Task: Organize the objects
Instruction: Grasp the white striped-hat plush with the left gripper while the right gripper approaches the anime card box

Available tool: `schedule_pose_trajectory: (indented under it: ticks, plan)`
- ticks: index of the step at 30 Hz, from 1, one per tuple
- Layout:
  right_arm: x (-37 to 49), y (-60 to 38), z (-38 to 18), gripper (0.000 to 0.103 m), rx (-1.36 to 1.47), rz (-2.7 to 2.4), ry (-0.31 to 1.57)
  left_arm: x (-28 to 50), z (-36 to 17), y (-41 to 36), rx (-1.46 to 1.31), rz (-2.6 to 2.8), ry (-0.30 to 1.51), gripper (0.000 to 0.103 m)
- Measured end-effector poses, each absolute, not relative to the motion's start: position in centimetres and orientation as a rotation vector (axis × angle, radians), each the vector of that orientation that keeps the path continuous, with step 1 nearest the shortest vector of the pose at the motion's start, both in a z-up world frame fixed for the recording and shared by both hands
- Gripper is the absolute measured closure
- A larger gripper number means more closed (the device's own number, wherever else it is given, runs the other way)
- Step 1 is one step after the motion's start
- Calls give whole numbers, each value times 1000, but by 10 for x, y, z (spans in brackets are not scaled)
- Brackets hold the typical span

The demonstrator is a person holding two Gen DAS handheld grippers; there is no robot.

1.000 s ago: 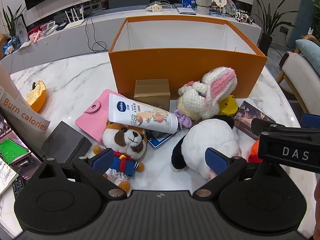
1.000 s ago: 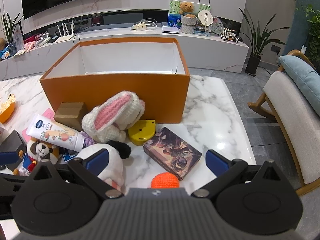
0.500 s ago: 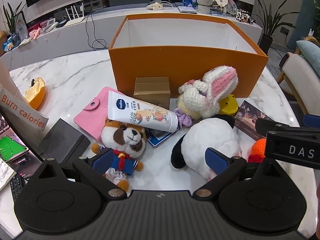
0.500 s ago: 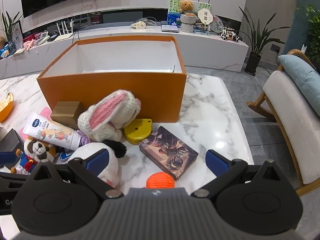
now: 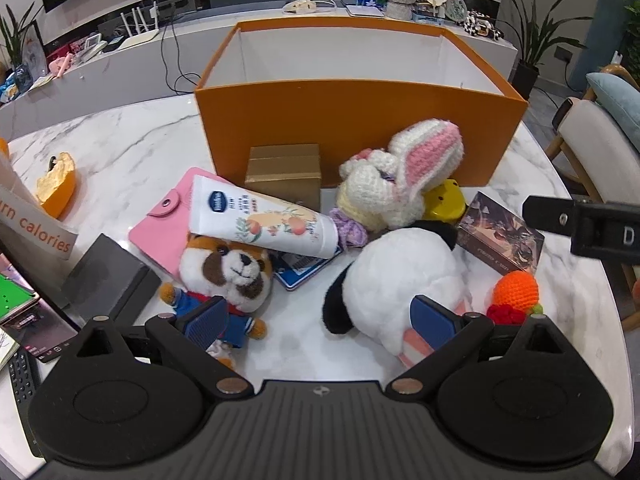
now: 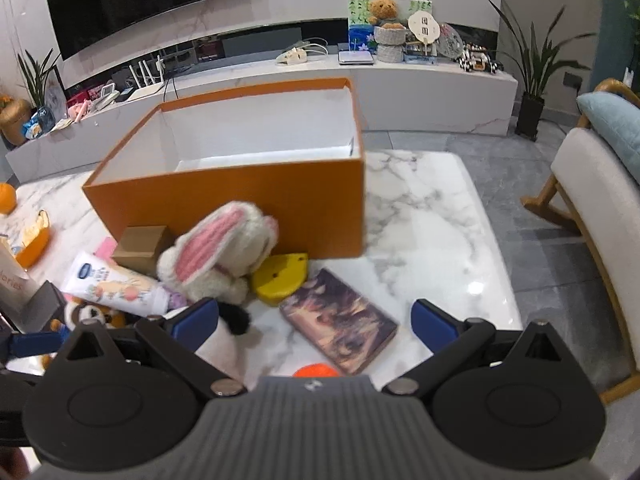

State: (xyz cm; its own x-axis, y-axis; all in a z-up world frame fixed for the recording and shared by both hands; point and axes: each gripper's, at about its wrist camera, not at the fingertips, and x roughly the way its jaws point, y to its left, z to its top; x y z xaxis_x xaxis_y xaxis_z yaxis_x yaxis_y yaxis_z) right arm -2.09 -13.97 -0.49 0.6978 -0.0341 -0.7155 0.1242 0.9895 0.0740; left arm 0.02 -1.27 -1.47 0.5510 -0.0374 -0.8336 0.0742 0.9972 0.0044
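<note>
An open orange box [image 5: 352,120] [image 6: 240,204] with a white, empty inside stands on the marble table [image 5: 120,136]. In front of it lie a crochet bunny [image 5: 404,176] [image 6: 220,252], a lotion tube [image 5: 264,220], a gold carton [image 5: 284,172], a pink wallet [image 5: 168,216], a fox plush [image 5: 228,272], a black-and-white plush [image 5: 404,280], a yellow piece [image 6: 282,278], a dark card box [image 6: 340,324] and a crochet carrot [image 5: 516,290]. My left gripper [image 5: 320,320] hovers open above the two plush toys. My right gripper [image 6: 316,320] is open over the card box.
A grey box [image 5: 104,276] and a "Burn calories" card [image 5: 36,224] sit at the left edge, with an orange peel [image 5: 56,184] behind. A cushioned chair [image 6: 592,216] stands right of the table. Bare marble [image 6: 432,232] lies right of the orange box.
The right gripper has risen and drawn back, so the orange box's inside shows more. The left gripper shifted slightly left and back; the carrot is now uncovered. No object moved.
</note>
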Motion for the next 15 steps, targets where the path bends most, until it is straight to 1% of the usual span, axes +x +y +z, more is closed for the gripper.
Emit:
schedule_pose_trajectory:
  ticks: [9, 15]
  plan:
    - [-16, -164, -17, 1, 86, -11, 834, 3, -19, -26, 17, -100, 990, 0]
    - [-11, -176, -29, 1, 99, 12, 817, 4, -17, -33, -111, -147, 997, 0]
